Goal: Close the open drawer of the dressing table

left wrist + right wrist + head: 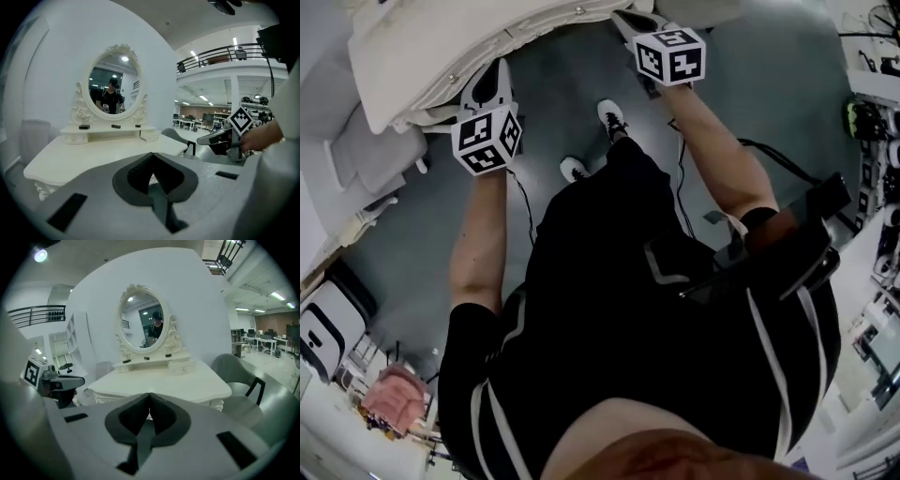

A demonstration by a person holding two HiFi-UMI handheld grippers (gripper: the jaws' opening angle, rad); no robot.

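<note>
The cream dressing table (93, 157) with an oval mirror (114, 91) stands just ahead of both grippers. On its upper shelf, the small right-hand drawer (149, 136) sticks out forward; the right gripper view shows this drawer (181, 365) too. My left gripper (152, 157) is shut and empty, held short of the tabletop's front edge. My right gripper (149, 397) is also shut and empty, at about the same distance. In the head view the left gripper (490, 80) and right gripper (630, 21) both point at the table's curved front edge (487, 47).
A grey chair (234, 373) stands to the right of the table. A pale upholstered seat (366, 155) is at its left. The person's shoes (612, 117) stand on grey floor in front of the table. Cables trail on the floor (769, 145) at the right.
</note>
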